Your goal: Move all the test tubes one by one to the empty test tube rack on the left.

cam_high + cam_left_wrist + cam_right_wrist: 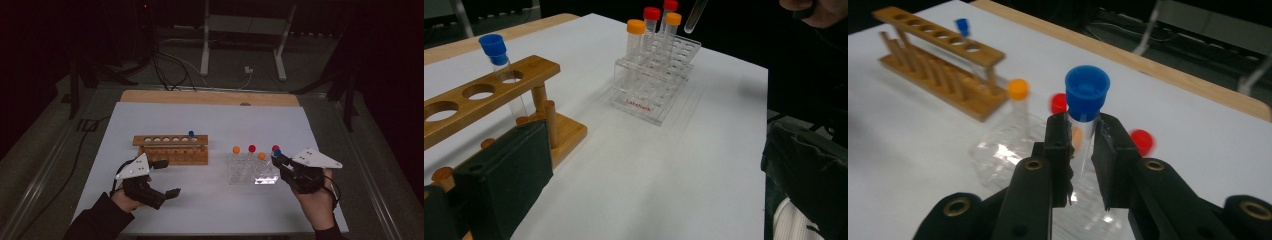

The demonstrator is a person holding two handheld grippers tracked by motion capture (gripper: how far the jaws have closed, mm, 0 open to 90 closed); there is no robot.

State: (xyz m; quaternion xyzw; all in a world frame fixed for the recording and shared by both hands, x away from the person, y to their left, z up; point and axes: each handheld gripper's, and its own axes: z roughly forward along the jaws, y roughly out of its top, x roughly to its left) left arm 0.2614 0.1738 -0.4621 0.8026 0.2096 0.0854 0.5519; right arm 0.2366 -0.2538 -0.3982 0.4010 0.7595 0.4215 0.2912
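Note:
My right gripper (279, 161) (1082, 137) is shut on a clear test tube with a blue cap (277, 153) (1087, 94), held upright just above the right side of the clear plastic rack (252, 172) (651, 95). The tube's rounded lower end (694, 15) hangs over that rack. Orange-capped tubes (236, 149) (636, 27) and red-capped tubes (252, 148) (652, 14) stand in the rack. A second blue-capped tube (191, 134) (494, 49) stands in the end hole of the wooden rack (170, 148) (484, 95). My left gripper (166, 178) (659, 150) rests open, with nothing in it, just in front of the wooden rack.
The racks stand on a white sheet (210, 200) over a wooden table (210, 97). Beyond the far edge the floor holds cables (170, 65) and a metal frame (245, 30). The surroundings are dark.

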